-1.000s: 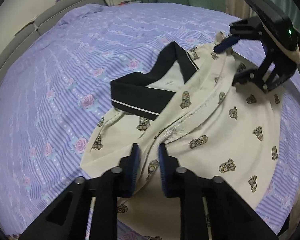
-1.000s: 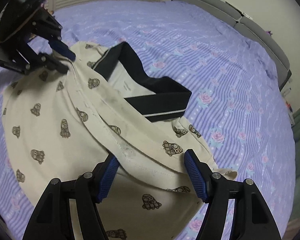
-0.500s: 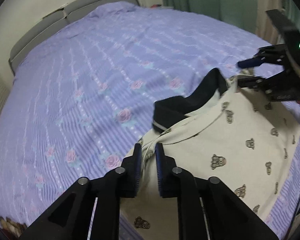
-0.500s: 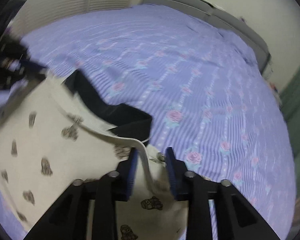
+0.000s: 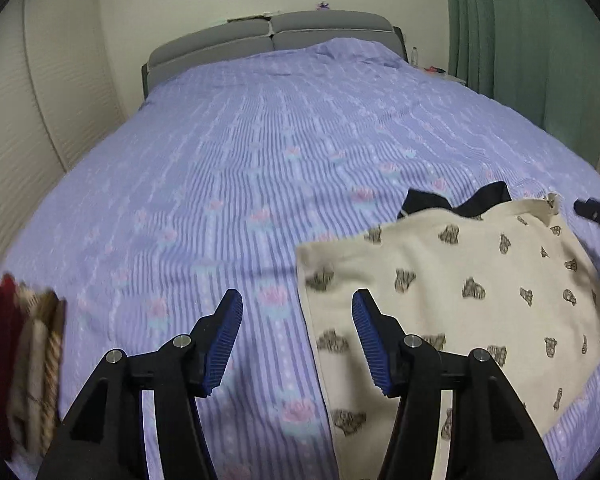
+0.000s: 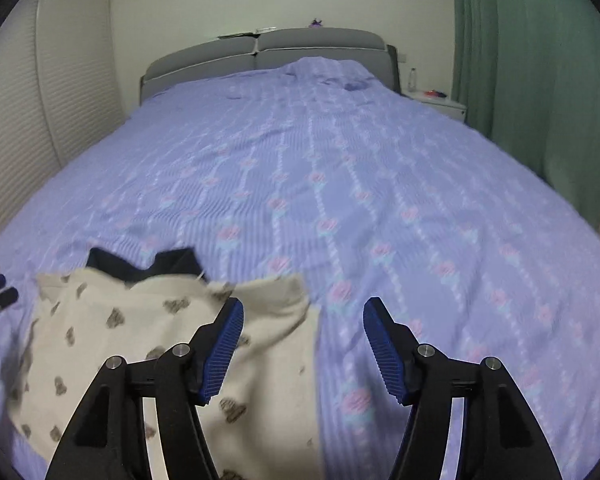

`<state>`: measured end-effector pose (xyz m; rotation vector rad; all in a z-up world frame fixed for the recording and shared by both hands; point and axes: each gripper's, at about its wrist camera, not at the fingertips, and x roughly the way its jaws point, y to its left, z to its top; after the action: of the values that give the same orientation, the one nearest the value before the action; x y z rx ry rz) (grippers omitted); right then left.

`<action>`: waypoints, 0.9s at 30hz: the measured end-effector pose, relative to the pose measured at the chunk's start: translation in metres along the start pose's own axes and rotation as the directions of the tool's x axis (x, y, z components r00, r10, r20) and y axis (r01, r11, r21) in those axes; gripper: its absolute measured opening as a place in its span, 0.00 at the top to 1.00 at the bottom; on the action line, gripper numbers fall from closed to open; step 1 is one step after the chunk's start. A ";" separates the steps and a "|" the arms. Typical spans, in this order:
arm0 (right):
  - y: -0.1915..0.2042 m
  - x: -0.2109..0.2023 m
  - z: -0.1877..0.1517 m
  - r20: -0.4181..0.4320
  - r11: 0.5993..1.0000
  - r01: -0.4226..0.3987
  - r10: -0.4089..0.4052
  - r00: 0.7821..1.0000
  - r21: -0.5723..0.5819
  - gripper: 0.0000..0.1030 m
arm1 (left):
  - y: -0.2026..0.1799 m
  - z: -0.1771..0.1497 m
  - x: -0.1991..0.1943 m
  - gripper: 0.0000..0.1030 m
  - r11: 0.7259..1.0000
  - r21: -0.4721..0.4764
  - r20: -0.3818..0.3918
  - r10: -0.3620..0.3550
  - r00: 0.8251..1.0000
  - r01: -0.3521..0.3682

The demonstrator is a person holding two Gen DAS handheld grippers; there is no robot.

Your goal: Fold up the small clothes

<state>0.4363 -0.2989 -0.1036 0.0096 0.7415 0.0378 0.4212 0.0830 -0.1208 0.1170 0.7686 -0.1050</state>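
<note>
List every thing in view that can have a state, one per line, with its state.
Cream printed garment: lying folded over on the bedspread, black waistband sticking out at the far edge, held by neither gripper.
Left gripper: jaws opening, nothing pinched between them.
Right gripper: jaws opening, nothing pinched between them.
Bedspread: spread over the bed, slightly rumpled near the headboard.
Green curtain: drawn.

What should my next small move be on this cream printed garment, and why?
Probably bring both grippers down onto the near edge of the cream garment for another fold. It lies flat on the purple bedspread, black waistband at its far edge. The left gripper and right gripper are opening, nothing between their fingers; the cloth lies loose below them.
</note>
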 end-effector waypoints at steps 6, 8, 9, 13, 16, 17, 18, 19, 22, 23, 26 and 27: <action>-0.002 0.037 0.002 -0.079 1.000 -0.014 0.012 0.997 -0.019 0.39 | 0.020 0.005 0.028 0.45 0.983 -0.165 -0.029 -0.082 0.996 0.076; 0.002 0.046 0.007 -0.097 0.999 -0.051 0.050 0.994 -0.009 0.39 | 0.027 0.007 0.040 0.45 0.966 -0.229 -0.047 -0.136 0.990 0.122; 0.002 0.049 0.009 -0.104 0.999 -0.054 0.054 0.993 0.006 0.39 | 0.028 0.008 0.044 0.45 0.961 -0.244 -0.052 -0.150 0.987 0.133; 0.004 0.050 0.009 -0.082 0.997 -0.068 0.070 0.994 0.027 0.39 | 0.027 0.010 0.061 0.46 0.945 -0.277 -0.074 -0.201 0.977 0.173; 0.001 0.057 0.007 -0.097 0.998 -0.056 0.058 0.994 0.024 0.40 | 0.023 0.014 0.072 0.47 0.947 -0.271 -0.088 -0.203 0.975 0.172; 0.000 0.059 0.008 -0.101 0.998 -0.051 0.053 0.993 0.024 0.40 | 0.020 0.016 0.074 0.52 0.950 -0.261 -0.092 -0.203 0.975 0.173; -0.002 0.061 0.008 -0.103 0.998 -0.049 0.052 0.993 0.029 0.41 | 0.017 0.017 0.076 0.54 0.954 -0.247 -0.100 -0.198 0.975 0.168; -0.005 0.062 0.008 -0.105 0.998 -0.055 0.059 0.993 0.038 0.41 | 0.016 0.017 0.077 0.61 0.956 -0.240 -0.103 -0.198 0.975 0.168; -0.011 0.069 0.010 -0.118 0.995 -0.075 0.082 0.990 0.060 0.56 | 0.013 0.021 0.078 0.80 0.959 -0.220 -0.110 -0.204 0.973 0.177; -0.012 0.073 0.010 -0.132 0.994 -0.084 0.092 0.987 0.066 0.60 | 0.012 0.022 0.077 0.84 0.959 -0.219 -0.108 -0.206 0.973 0.179; -0.011 0.078 0.010 -0.149 0.992 -0.105 0.115 0.982 0.073 0.73 | 0.012 0.025 0.066 0.88 0.959 -0.212 -0.082 -0.207 0.975 0.186; -0.010 0.076 0.009 -0.135 0.993 -0.098 0.106 0.985 0.064 0.77 | 0.012 0.026 0.061 0.88 0.960 -0.207 -0.065 -0.206 0.976 0.189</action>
<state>0.4990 -0.3065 -0.1482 0.1005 0.8803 0.1159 0.4843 0.0881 -0.1438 -0.1478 0.8714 -0.2130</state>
